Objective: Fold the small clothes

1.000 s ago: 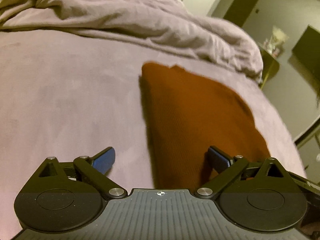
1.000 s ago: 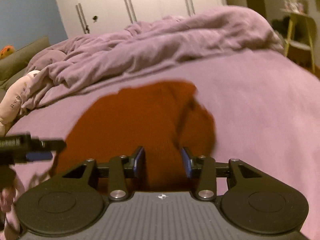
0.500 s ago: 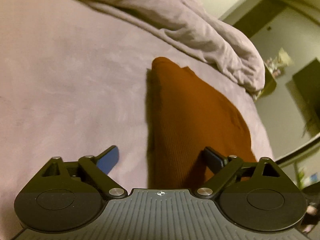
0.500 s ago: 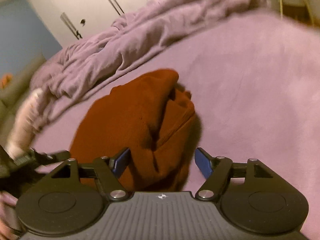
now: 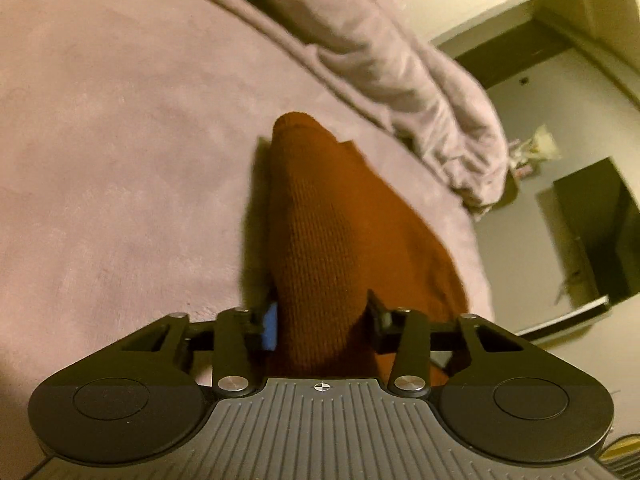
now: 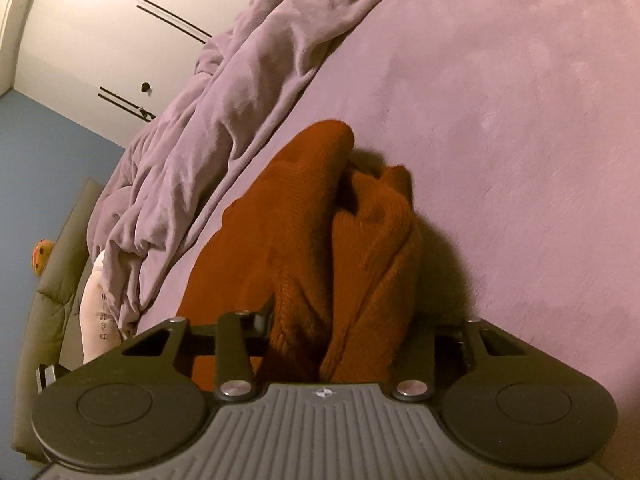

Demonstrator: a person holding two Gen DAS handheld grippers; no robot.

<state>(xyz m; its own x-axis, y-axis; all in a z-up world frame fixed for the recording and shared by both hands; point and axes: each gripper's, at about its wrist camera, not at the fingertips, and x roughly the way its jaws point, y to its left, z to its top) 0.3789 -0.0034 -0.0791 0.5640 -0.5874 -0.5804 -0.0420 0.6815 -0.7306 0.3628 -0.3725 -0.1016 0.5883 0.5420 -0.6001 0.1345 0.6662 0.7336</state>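
Here the left gripper (image 5: 322,326) has its fingers pinched on the near end of the rust-brown knit garment (image 5: 344,236), blue pad pressed into one side and black finger into the other. The right gripper (image 6: 336,328) likewise clamps a thick bunch of the same garment (image 6: 320,232), the cloth bulging between its fingers, though the right finger is mostly hidden behind the fabric. The garment runs away from both grippers across the mauve bed (image 5: 120,160), its far end stopping short of the rumpled duvet (image 5: 400,72) heaped along the bed's far edge. This looks like the gathering step of a fold, with both near corners held. The next move probably calls for lifting both ends together and carrying them over toward the far end, keeping the layers even.
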